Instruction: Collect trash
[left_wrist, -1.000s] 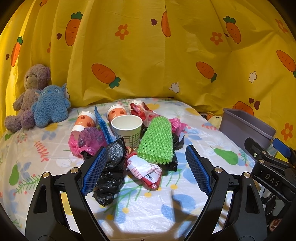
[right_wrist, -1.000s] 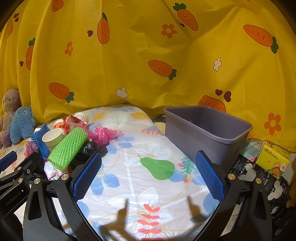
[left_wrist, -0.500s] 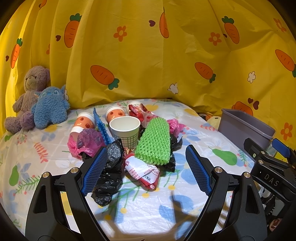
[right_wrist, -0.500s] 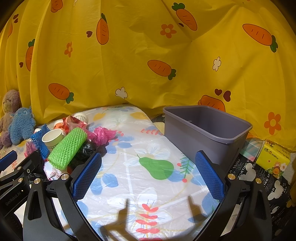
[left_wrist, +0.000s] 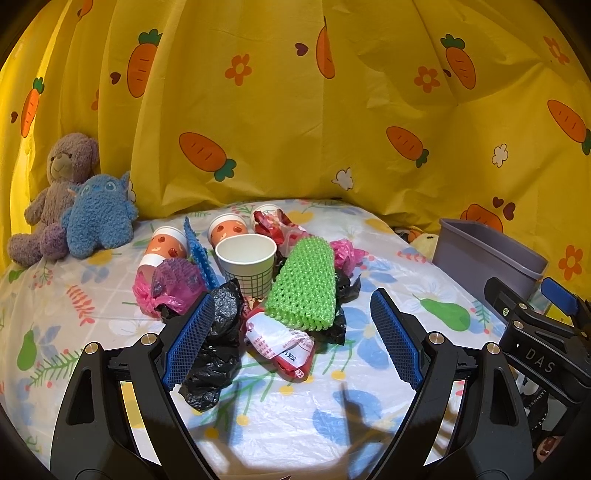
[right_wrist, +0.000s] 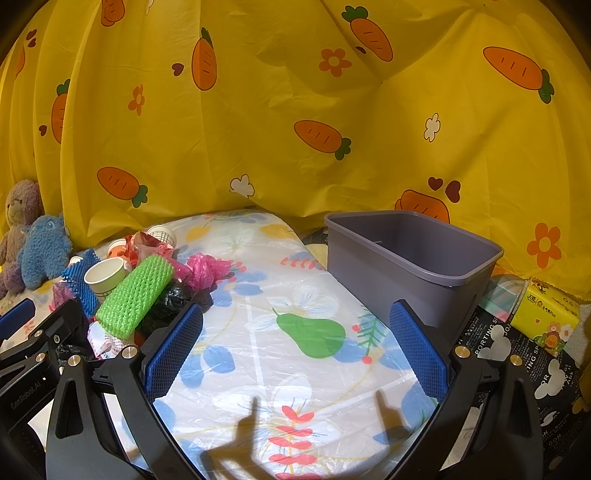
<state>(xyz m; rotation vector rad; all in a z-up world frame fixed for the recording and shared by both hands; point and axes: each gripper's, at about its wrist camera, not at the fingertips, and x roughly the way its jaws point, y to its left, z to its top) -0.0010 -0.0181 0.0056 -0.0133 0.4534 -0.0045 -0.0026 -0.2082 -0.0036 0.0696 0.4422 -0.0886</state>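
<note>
- The trash pile (left_wrist: 258, 291) sits mid-table: green foam net (left_wrist: 304, 282), paper cup (left_wrist: 246, 264), black bag (left_wrist: 218, 343), red wrapper (left_wrist: 280, 343).
- The grey bin (right_wrist: 410, 258) stands empty off the table's right edge.
- My left gripper (left_wrist: 291, 336) hovers just short of the pile, jaws apart, empty.
- My right gripper (right_wrist: 295, 354) hangs wide too, holding nothing.
- I judge nothing is collected yet; next I'd ease left forward and close on the wrapper.

The right gripper (left_wrist: 554, 314) body reads "DAS". The left gripper (right_wrist: 22, 332) body reads "GenRobot.AI". A red and white wrapper (left_wrist: 282, 345) shows digits, partly "2026". Black printed paper (right_wrist: 517, 354) reads "PORTING".
</note>
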